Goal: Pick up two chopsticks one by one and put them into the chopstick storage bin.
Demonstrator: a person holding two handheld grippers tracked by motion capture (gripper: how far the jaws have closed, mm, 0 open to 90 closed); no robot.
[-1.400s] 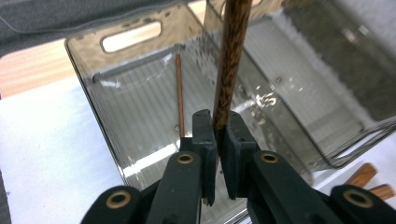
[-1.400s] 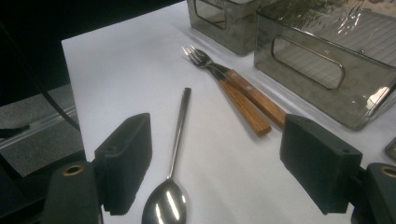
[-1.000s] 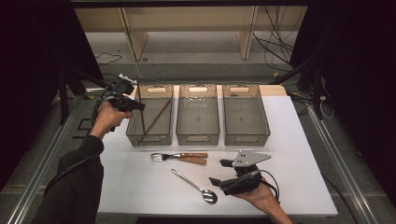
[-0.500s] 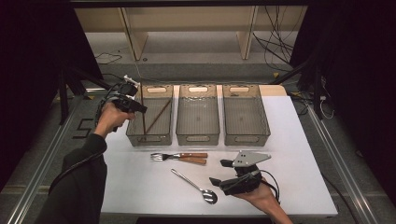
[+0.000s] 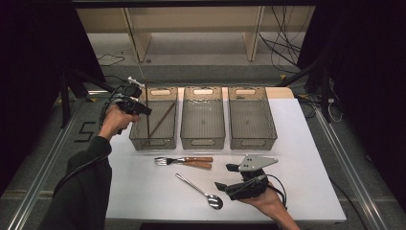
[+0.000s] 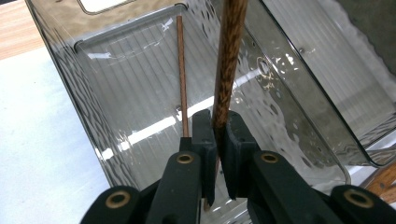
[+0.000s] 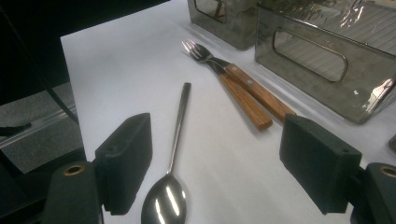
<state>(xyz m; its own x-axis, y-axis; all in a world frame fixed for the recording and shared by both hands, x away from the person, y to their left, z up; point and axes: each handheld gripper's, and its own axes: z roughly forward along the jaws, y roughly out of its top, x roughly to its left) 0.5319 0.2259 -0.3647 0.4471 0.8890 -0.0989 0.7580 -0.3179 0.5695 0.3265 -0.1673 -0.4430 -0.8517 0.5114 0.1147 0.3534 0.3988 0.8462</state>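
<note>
Chopstick (image 6: 227, 60) sorting is the work in hand: the left gripper (image 6: 215, 135) has its jaws pinched on a dark wooden chopstick, which rises straight ahead of the pads and leans over the left bin (image 5: 136, 139). In the high view this gripper (image 5: 136, 106) hangs at the bin's near-left corner with the stick's lower end down inside. A second chopstick (image 6: 182, 74) already lies on the bin floor, just to the left of the held one as the left gripper sees it.

My reading is that this is the release step. The next move calls for lowering the stick until it lies nearly flat, then parting the jaws so it drops beside its mate rather than catching on the rim.

The right gripper (image 7: 217, 163) rests with jaws wide apart and nothing between them. A spoon (image 7: 173, 154) lies just ahead of its left jaw, and two wood-handled forks (image 7: 233, 77) lie farther ahead, short of the middle bin (image 7: 327, 60). A third bin (image 5: 251, 117) stands beyond, well apart from both grippers.

All this sits on a white table (image 5: 311, 182). Grey floor, a pale wooden frame (image 5: 136, 40) and loose cables (image 5: 282, 48) lie behind it, with darkness at both sides.
</note>
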